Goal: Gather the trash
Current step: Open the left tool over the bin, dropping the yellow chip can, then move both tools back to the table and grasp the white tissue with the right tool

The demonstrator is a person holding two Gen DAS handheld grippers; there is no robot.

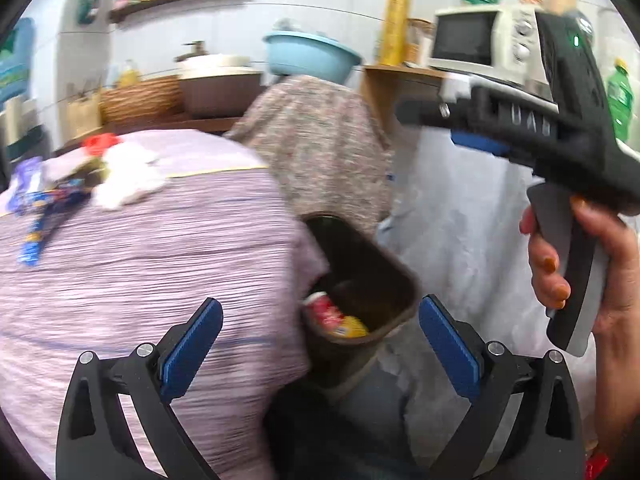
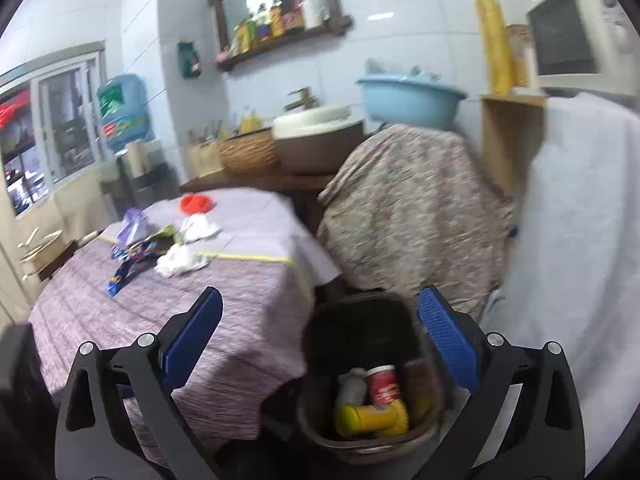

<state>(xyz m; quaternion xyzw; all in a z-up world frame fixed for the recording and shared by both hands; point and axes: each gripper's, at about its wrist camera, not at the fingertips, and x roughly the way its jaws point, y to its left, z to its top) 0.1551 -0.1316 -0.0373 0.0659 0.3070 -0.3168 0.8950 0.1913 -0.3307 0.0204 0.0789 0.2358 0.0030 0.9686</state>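
Left wrist view: the left gripper is hanging with its blue-padded jaws spread wide and gripping nothing, framing the dark trash bin at lower centre, which is sitting beside the table draped in a lilac cloth. A red can and a yellow item are showing inside the bin. Wrappers and crumpled white tissue are lying on the table at the left of the frame, motion-blurred. At the right edge, a hand is holding the right gripper by its grey handle; from this angle I cannot tell how its jaws stand. Right wrist view: the right gripper is showing its jaws wide apart and empty, hovering above the trash bin at lower centre. The bin is holding a red can, a yellow bottle and a pale item. The wrappers and tissue are lying on the table at centre left, with a red object behind them.
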